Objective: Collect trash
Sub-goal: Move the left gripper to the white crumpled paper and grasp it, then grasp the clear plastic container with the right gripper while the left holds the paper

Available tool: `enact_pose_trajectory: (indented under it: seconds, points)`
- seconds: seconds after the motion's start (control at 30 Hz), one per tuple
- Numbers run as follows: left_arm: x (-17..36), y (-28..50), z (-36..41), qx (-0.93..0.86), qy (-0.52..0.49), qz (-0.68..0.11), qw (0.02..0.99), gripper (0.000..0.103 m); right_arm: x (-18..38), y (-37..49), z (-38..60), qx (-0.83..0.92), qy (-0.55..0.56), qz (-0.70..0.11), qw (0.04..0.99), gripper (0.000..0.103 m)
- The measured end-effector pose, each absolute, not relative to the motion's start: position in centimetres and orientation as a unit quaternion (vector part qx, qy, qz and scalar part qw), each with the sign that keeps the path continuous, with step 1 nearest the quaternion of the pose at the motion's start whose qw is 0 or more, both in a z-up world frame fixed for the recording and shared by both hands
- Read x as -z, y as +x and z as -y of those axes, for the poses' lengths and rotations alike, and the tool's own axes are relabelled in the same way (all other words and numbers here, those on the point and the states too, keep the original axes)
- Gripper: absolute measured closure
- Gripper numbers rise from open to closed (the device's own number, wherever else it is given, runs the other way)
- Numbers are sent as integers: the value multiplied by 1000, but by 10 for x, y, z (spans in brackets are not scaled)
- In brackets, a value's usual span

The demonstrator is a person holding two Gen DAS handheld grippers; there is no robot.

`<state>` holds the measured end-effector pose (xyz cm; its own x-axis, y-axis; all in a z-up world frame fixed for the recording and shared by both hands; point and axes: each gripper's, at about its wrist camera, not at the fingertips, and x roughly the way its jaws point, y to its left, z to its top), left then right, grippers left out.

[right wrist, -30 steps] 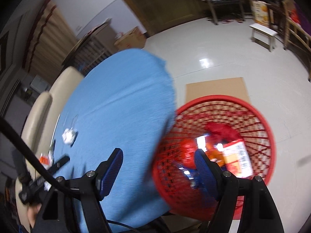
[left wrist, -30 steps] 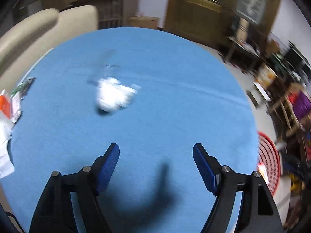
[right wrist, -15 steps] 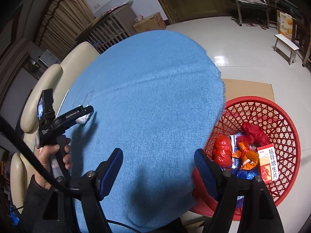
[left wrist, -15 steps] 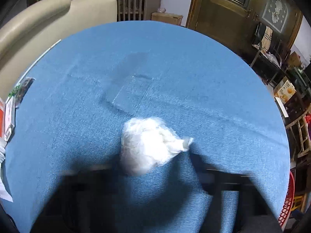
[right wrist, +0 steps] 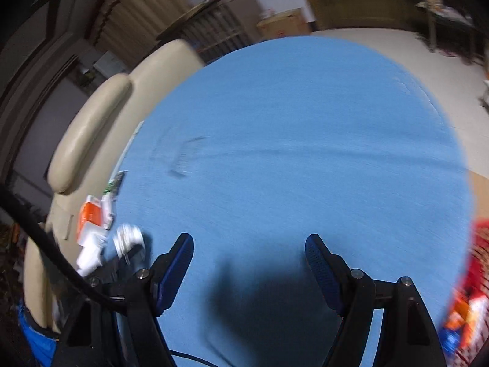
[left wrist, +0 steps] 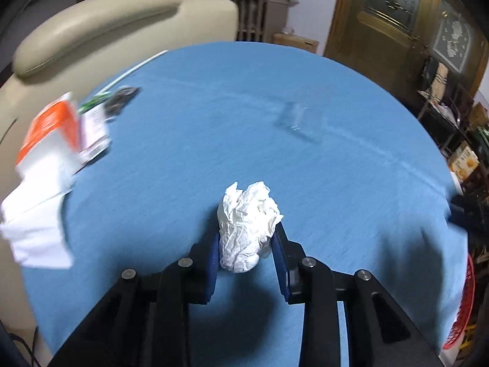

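My left gripper (left wrist: 246,238) is shut on a crumpled white paper ball (left wrist: 247,226), its blue pads pressed to both sides, just above the blue tablecloth (left wrist: 214,140). From the right wrist view the same paper ball (right wrist: 128,238) shows blurred at the lower left in the other gripper. My right gripper (right wrist: 249,250) stands open over the cloth (right wrist: 290,159) with nothing between its fingers. A clear plastic wrapper (left wrist: 295,119) lies flat further out on the cloth, seen again as a faint wrapper (right wrist: 183,159) in the right view.
An orange-and-white box with white papers (left wrist: 49,159) lies at the table's left edge by a beige sofa (left wrist: 91,30). The red mesh basket (right wrist: 476,290) holding trash stands on the floor at the table's right; its rim (left wrist: 464,302) shows in the left view.
My left gripper went to the paper ball and shut on it. My right gripper swung left from over the red basket to above the tablecloth, still open.
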<state>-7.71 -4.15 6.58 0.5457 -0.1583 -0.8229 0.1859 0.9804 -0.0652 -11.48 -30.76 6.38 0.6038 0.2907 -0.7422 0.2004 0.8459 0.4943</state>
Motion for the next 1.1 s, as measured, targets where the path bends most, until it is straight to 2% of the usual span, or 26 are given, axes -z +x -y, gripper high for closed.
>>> enact_pose_trajectory:
  seconds: [0.17, 0.4, 0.5, 0.67, 0.87, 1.1]
  points:
    - [-60, -88, 15, 80, 3, -473, 877, 69, -65, -43, 260, -63, 275, -444, 850, 24]
    - [-59, -83, 7, 87, 5, -474, 876, 69, -105, 55, 216, -69, 154, -413, 895, 24]
    - [-60, -78, 9, 89, 8, -472, 877, 69, -109, 100, 213, -81, 122, -428, 892, 24]
    - [-58, -78, -3, 81, -10, -472, 878, 69, -76, 154, 210, -113, 103, -505, 850, 24]
    - [-63, -81, -16, 83, -18, -466, 881, 69, -45, 131, 201, -174, 112, -562, 801, 25]
    - [-66, -84, -23, 99, -34, -462, 881, 69, -65, -1, 232, -232, 195, -525, 795, 24]
